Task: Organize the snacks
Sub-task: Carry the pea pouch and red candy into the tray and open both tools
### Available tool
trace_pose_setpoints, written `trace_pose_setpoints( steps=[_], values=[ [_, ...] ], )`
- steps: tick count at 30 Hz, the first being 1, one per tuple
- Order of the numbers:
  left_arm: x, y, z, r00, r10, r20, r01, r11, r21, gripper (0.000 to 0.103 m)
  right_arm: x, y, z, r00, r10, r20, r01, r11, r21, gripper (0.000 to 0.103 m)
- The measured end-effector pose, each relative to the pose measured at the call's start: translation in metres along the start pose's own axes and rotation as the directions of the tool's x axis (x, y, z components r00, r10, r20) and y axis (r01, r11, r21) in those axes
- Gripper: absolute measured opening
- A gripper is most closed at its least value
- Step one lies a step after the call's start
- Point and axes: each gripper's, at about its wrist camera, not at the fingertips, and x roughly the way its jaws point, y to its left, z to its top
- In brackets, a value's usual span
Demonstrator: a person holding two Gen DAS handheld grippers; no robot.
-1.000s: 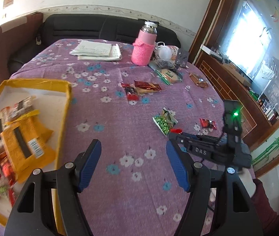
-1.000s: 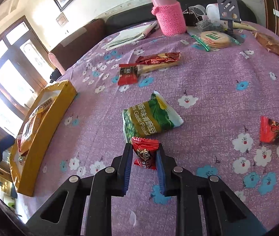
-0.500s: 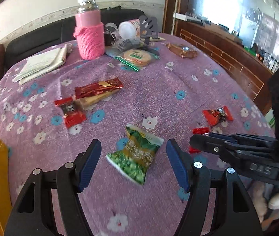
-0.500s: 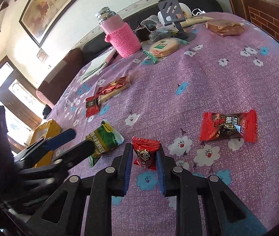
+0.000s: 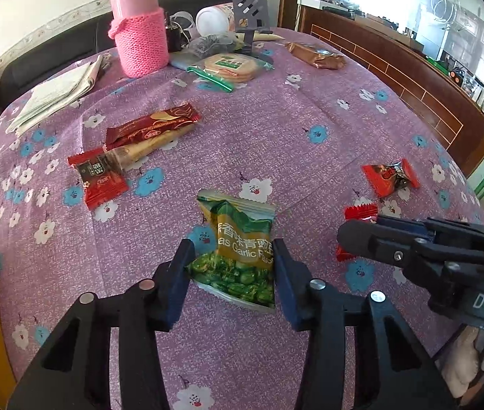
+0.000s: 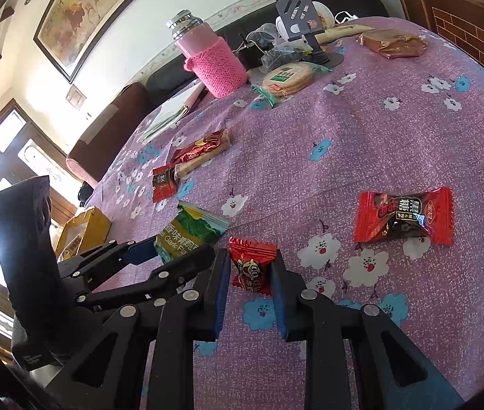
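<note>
Now my left tool (image 5: 233, 268) has just been closing around the pea bag (image 5: 240, 249), which lies on the table (image 5: 310, 177) in front of me; the pads stand at both side edges of the bag, and I judge they are touching it but not yet squeezing hard. My right tool (image 6: 250, 273) is pressed together on the small red candy (image 6: 251, 264), pinching it by its lower half.

The pea bag is puffy and slippery, I think. If I lift with only its lower end caught, it may tilt or slide out, or the foil may fold so the grip becomes loose. Both tools are very near each other, so a careless lift could knock them together and shake the candy free. The yellow box (image 6: 83, 229) is at my left, so the right tool must cross over there, and it could catch the cloth.
</note>
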Motion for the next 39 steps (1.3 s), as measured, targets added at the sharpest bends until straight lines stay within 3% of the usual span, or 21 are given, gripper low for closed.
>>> trace_pose_setpoints(
  steps=[8, 14, 18, 22, 28, 34, 39],
  values=[
    [-0.035, 0.007, -0.012, 0.999, -0.001, 0.054, 0.005, 0.997, -0.071, 0.041, 0.0, 0.006, -0.001, 1.0, 0.03, 0.006, -0.029, 0.999, -0.024, 0.024],
    [-0.104, 0.028, -0.041, 0.989, 0.015, 0.149, 0.008, 0.988, -0.152, 0.042, -0.002, 0.017, -0.003, 0.998, 0.059, 0.025, -0.057, 0.996, -0.068, 0.024],
    [-0.149, 0.061, -0.067, 0.979, 0.051, 0.198, 0.001, 0.967, -0.256, 0.042, -0.001, 0.021, -0.005, 0.998, 0.054, 0.036, -0.051, 0.995, -0.082, 0.024],
    [-0.19, 0.1, -0.103, 0.962, 0.129, 0.239, -0.033, 0.929, -0.368, 0.042, 0.001, 0.022, -0.007, 0.998, 0.043, 0.04, -0.039, 0.995, -0.087, 0.024],
    [-0.223, 0.146, -0.152, 0.946, 0.231, 0.229, -0.097, 0.872, -0.48, 0.042, -0.001, 0.046, -0.01, 0.997, 0.078, -0.002, -0.078, 0.994, -0.075, 0.024],
    [-0.233, 0.186, -0.19, 0.937, 0.295, 0.187, -0.136, 0.801, -0.583, 0.042, -0.01, 0.128, -0.016, 0.98, 0.19, -0.058, -0.197, 0.964, -0.178, 0.023],
    [-0.223, 0.202, -0.21, 0.942, 0.306, 0.136, -0.158, 0.764, -0.625, 0.042, 0.006, 0.201, -0.033, 0.956, 0.248, -0.156, -0.283, 0.922, -0.263, 0.023]
  ],
)
